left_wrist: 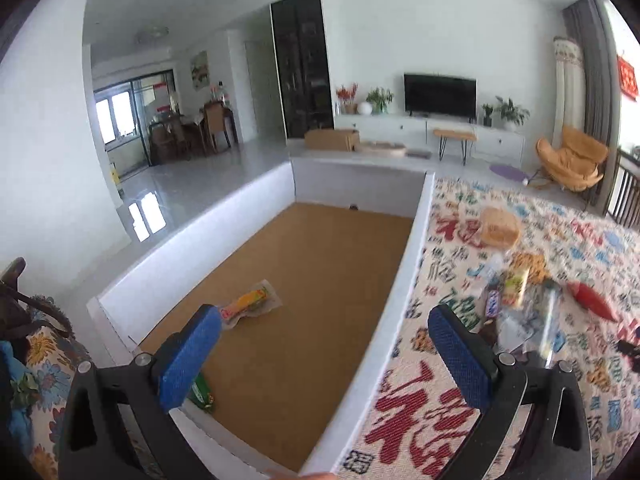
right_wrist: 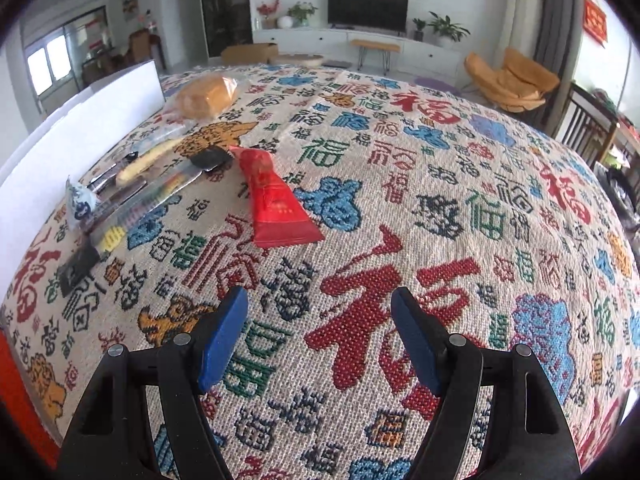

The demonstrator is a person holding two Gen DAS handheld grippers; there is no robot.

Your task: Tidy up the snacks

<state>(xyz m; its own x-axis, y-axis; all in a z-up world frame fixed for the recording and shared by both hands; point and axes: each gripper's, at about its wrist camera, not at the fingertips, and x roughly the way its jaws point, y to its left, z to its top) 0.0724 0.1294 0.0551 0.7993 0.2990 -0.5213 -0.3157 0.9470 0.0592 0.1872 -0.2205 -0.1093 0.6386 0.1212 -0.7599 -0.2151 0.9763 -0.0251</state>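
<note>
Patterned cloth (right_wrist: 400, 208) covers the surface, with a white box (left_wrist: 404, 280) standing at its left edge. Inside the box lie a yellow-orange snack packet (left_wrist: 250, 305) and, nearer, a green packet (left_wrist: 202, 392). On the cloth just right of the box sit a bread bag (right_wrist: 206, 96), a red pouch (right_wrist: 276, 204) and clear-wrapped snacks (right_wrist: 140, 196). The left gripper (left_wrist: 324, 354) hovers over the box, jaws spread and empty. The right gripper (right_wrist: 320, 340) hangs above bare cloth, jaws likewise released.
</note>
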